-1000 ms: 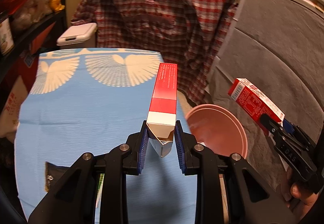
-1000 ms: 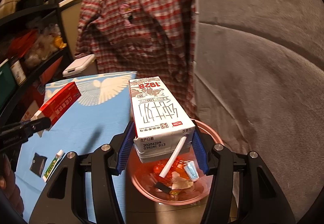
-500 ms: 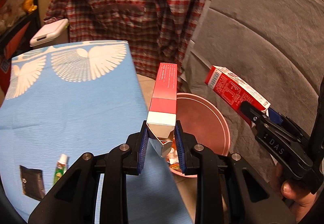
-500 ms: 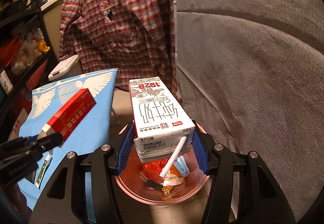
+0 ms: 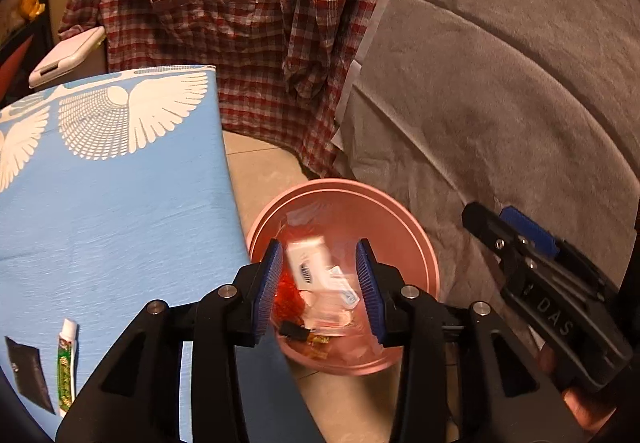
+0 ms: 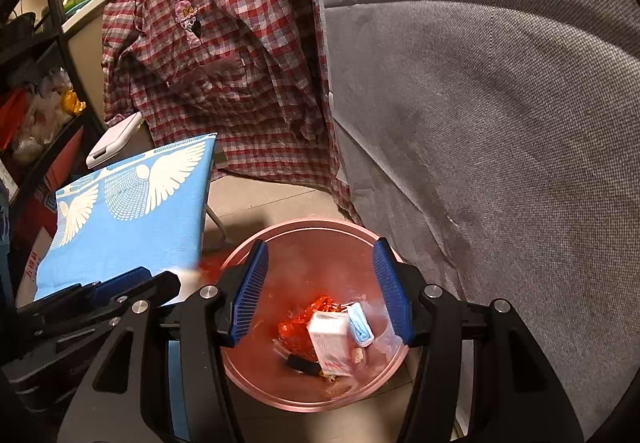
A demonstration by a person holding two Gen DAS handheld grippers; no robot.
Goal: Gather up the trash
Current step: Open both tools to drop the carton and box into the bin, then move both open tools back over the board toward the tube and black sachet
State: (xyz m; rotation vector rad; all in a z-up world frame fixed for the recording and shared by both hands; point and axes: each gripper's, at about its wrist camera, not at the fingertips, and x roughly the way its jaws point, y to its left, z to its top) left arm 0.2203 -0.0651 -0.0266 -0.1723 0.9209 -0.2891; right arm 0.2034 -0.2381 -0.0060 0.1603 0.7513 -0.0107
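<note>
A pink translucent bin [image 5: 344, 199] stands on the floor beside the blue-covered table [image 5: 112, 195]; it also shows in the right wrist view [image 6: 312, 229]. Both my grippers hang over it, open and empty: the left gripper [image 5: 320, 283] and the right gripper [image 6: 322, 295]. A white milk carton [image 6: 330, 339] lies in the bin among red wrappers; in the left wrist view a blurred white carton [image 5: 308, 267] shows between the jaws. The right gripper also shows in the left wrist view [image 5: 508, 231]. A small green tube [image 5: 66, 363] and a black sachet [image 5: 28, 375] lie on the table.
A red plaid shirt [image 5: 240, 3] hangs behind the table. A grey sofa [image 5: 500, 83] flanks the bin on the right. A white lidded box [image 5: 64, 55] sits behind the table. Shelves with clutter [image 6: 36, 103] stand at the left.
Both grippers have opened over the bin. The red box has left the left gripper and the milk carton has left the right one; the carton now lies in the bin.
</note>
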